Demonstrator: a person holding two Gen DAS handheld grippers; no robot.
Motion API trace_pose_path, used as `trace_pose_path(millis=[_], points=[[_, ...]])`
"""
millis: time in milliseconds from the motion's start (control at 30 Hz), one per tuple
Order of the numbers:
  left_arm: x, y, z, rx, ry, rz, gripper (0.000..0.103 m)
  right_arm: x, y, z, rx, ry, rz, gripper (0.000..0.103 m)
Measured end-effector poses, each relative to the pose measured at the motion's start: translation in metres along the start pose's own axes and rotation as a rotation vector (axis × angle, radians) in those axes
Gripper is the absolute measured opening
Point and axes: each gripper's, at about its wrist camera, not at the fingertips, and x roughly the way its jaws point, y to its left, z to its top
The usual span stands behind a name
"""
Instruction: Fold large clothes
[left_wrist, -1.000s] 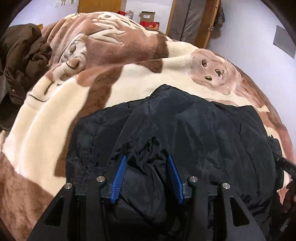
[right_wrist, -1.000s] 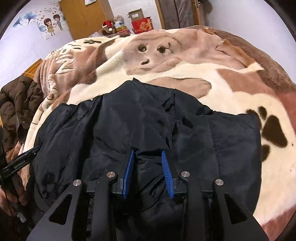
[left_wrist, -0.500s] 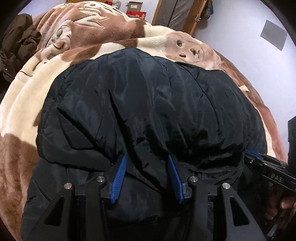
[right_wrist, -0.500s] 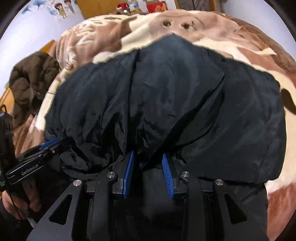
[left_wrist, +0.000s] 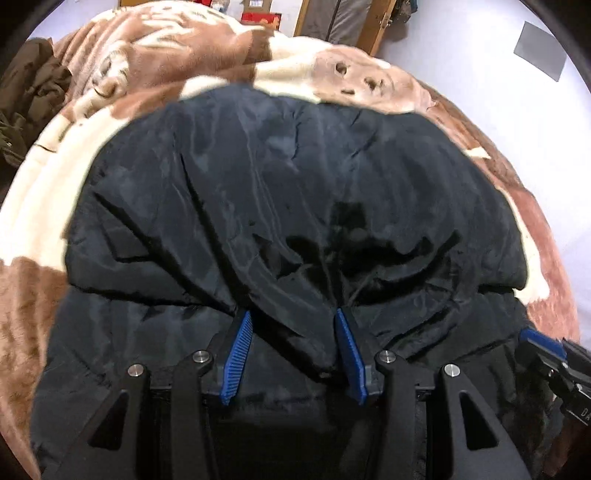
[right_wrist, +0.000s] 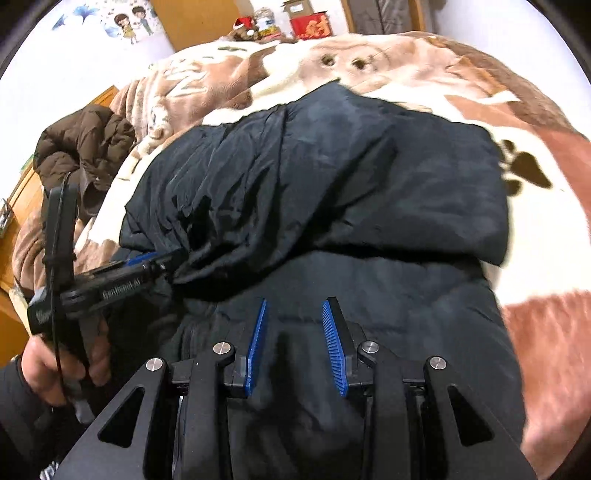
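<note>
since half a second ago my right gripper (right_wrist: 293, 345) has let go; its jaws stand apart, empty, over the lower layer.
left wrist view: left gripper (left_wrist: 291, 345) pinches the folded-over hem of the black padded jacket (left_wrist: 288, 192) lying on the dog-print blanket (left_wrist: 48, 192).
right wrist view: shell looks light, soft, slippery; i'd grip bunched edges or seams.
</note>
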Motion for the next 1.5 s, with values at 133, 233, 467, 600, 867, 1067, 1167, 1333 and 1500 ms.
trace_pose_path(millis=[133,233,467,600,867,1067,1167,1333,1500], points=[[-0.047,-0.015,-0.013,0.031,-0.075,0.005,0.049,-0.031,-0.004,-0.016,0.008,-0.035,0.000,0.032],[-0.081,-0.022,-0.029,0.040,-0.117,0.017,0.049,-0.053,-0.003,-0.030,0.003,-0.060,0.003,0.033],[-0.130,-0.031,-0.063,0.048,-0.171,0.040,0.049,-0.083,0.001,-0.058,-0.032,-0.092,-0.003,0.037],[-0.145,-0.036,-0.082,0.051,-0.180,0.054,0.049,-0.093,0.001,-0.072,-0.050,-0.098,-0.012,0.041],[-0.154,-0.030,-0.104,0.067,-0.174,0.090,0.049,-0.096,-0.013,-0.090,-0.032,-0.083,-0.032,0.043],[-0.154,-0.014,-0.112,0.059,-0.168,0.127,0.049,-0.096,-0.032,-0.093,0.010,-0.080,-0.055,0.046],[-0.156,-0.005,-0.115,0.054,-0.175,0.147,0.049,-0.096,-0.044,-0.096,0.040,-0.076,-0.073,0.051],[-0.160,0.018,-0.118,0.025,-0.183,0.172,0.054,-0.096,-0.065,-0.102,0.090,-0.065,-0.098,0.051],[-0.159,0.041,-0.123,-0.002,-0.178,0.197,0.057,-0.095,-0.084,-0.108,0.162,-0.050,-0.105,0.052]])
